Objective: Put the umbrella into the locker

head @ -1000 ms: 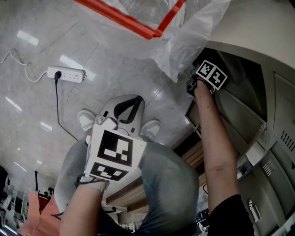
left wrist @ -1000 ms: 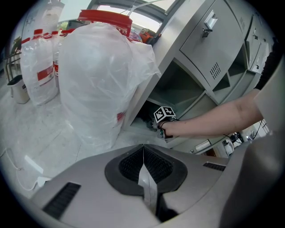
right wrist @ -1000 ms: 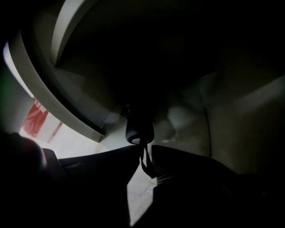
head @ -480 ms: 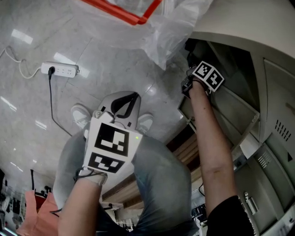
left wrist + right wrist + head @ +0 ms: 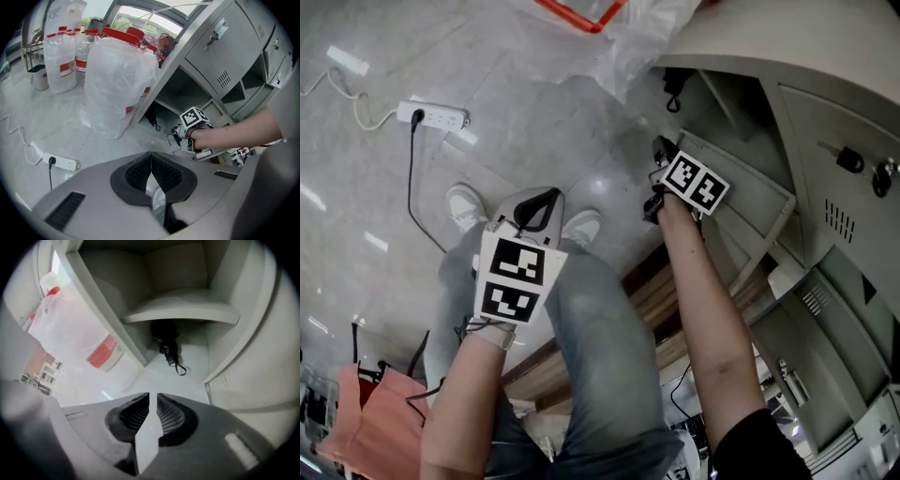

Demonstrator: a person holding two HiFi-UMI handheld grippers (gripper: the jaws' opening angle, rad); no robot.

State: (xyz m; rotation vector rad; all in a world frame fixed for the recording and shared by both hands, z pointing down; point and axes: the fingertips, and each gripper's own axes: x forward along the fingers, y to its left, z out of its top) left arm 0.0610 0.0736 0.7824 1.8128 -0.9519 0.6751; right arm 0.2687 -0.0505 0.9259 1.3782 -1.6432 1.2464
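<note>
Right gripper view: right hand-held gripper (image 5: 153,404) empty, its jaws having just closed down to a narrow slit. I note it has drawn back from the locker (image 5: 187,310) mouth since a second ago. Left hand-held gripper (image 5: 151,164) is pinched shut on nothing, over the person's knees. Umbrella (image 5: 168,345), black and folded, lies in the bottom compartment under the shelf, strap loop on the compartment floor. Beyond: glossy grey floor (image 5: 534,122), white power strip (image 5: 431,116), plastic-wrapped red-capped bottles (image 5: 119,79).
</note>
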